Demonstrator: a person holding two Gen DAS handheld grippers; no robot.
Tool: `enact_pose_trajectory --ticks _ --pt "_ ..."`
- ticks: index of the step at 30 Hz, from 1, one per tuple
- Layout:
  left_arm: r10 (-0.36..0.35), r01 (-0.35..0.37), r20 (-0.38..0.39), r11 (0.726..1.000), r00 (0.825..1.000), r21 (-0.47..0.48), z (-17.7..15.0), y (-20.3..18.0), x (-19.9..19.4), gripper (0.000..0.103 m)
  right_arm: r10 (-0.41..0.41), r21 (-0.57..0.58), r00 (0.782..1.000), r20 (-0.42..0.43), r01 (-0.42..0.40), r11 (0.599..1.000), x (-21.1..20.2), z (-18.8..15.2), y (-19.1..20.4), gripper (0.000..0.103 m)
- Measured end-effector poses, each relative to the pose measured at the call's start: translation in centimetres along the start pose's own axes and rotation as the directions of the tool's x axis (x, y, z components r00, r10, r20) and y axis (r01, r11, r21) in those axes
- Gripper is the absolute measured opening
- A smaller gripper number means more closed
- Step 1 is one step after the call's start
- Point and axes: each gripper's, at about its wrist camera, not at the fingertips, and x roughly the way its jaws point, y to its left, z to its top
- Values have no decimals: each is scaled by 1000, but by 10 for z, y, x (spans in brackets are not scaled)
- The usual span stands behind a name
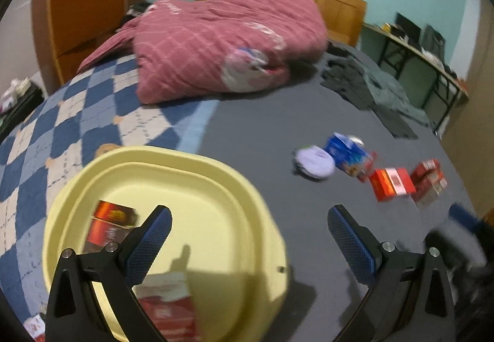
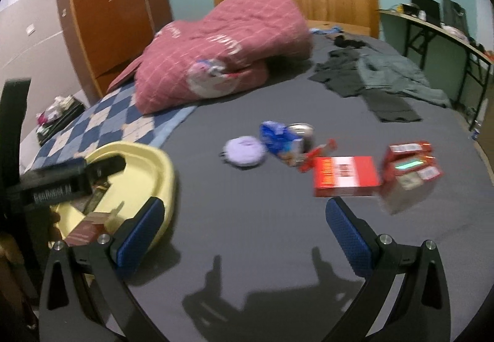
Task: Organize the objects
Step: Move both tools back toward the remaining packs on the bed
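- The left gripper is hanging over the near edge of the yellow tub with its fingers wide apart, holding nothing.
- The right gripper is also spread wide and holding nothing, over the bare gray sheet.
- Some boxes are already lying in the tub, so the job looks partly done.
- I think the next move is reaching out for the red box, the nearest thing to the right gripper.
- Farther out, the red packs, blue box and round purple thing are waiting.
- Only the left view is showing inside the tub; only the right view is showing the left gripper from the side.
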Motion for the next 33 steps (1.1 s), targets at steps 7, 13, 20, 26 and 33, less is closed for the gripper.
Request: enact_pose_trajectory --ticks 7,13,20,26,33 --pt "-71 73 -29 995 997 73 -7 -72 17 103 -89 80 996 23 87 993 -23 -7 -76 103" --pt "-122 125 -33 987 992 103 -8 -130 47 103 -225 37 973 42 223 974 -27 -16 -133 103" --pt "-98 108 -62 976 993 187 -7 -187 101 103 -231 5 973 14 231 973 -1 -19 -189 103" --pt "-119 134 -89 975 989 176 7 -213 154 103 -171 -34 985 21 171 985 18 -18 -200 103" --pt "-114 135 -106 967 988 216 15 -245 191 102 -168 -49 986 3 168 984 25 -21 -198 103"
